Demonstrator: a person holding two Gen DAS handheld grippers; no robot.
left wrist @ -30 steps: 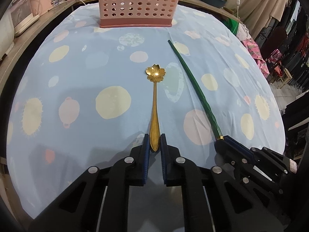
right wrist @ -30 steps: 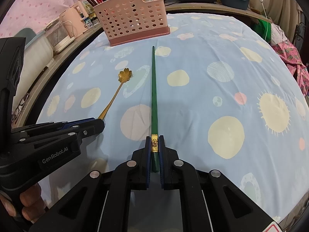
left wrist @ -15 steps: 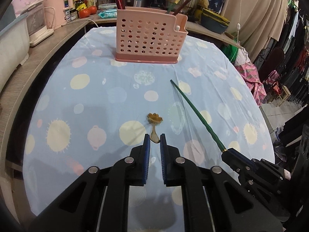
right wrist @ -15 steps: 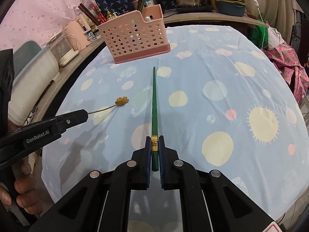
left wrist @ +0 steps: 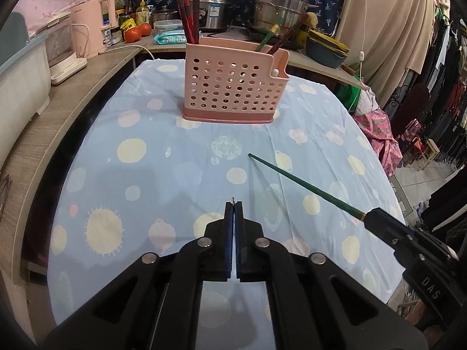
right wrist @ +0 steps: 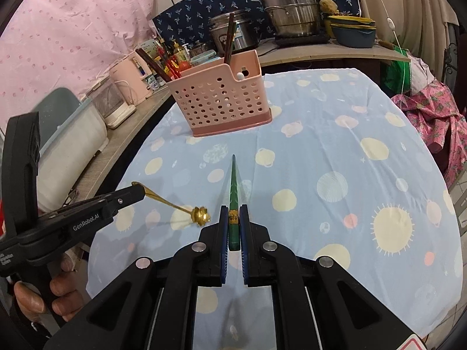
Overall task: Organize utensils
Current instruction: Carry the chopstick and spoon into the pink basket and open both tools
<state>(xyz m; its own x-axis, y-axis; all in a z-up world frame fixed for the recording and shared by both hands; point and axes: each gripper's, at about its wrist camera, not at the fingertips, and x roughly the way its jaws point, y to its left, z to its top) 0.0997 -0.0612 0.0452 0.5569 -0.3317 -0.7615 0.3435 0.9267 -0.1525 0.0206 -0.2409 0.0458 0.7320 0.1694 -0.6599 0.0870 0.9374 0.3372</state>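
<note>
A pink perforated utensil basket [left wrist: 235, 87] stands at the far side of the table and also shows in the right wrist view [right wrist: 220, 103]; several chopsticks stand in it. My left gripper [left wrist: 233, 204] is shut on a gold flower-bowl spoon [right wrist: 175, 205], held in the air with the bowl hanging down; in its own view only the handle tip shows. My right gripper [right wrist: 233, 208] is shut on a green chopstick [right wrist: 234, 183], held above the table and pointing toward the basket. The chopstick also shows in the left wrist view [left wrist: 303, 186].
The table carries a light blue cloth with pale dots [left wrist: 146, 175]. A wooden counter [left wrist: 58, 116] on the left holds pink appliances. Steel pots [right wrist: 292, 8] and bowls stand behind the basket. Clothes hang at the right.
Both grippers have lifted their utensils off the cloth and risen. The spoon now tilts steeply down from the left gripper. The basket shows fuller in both views.
</note>
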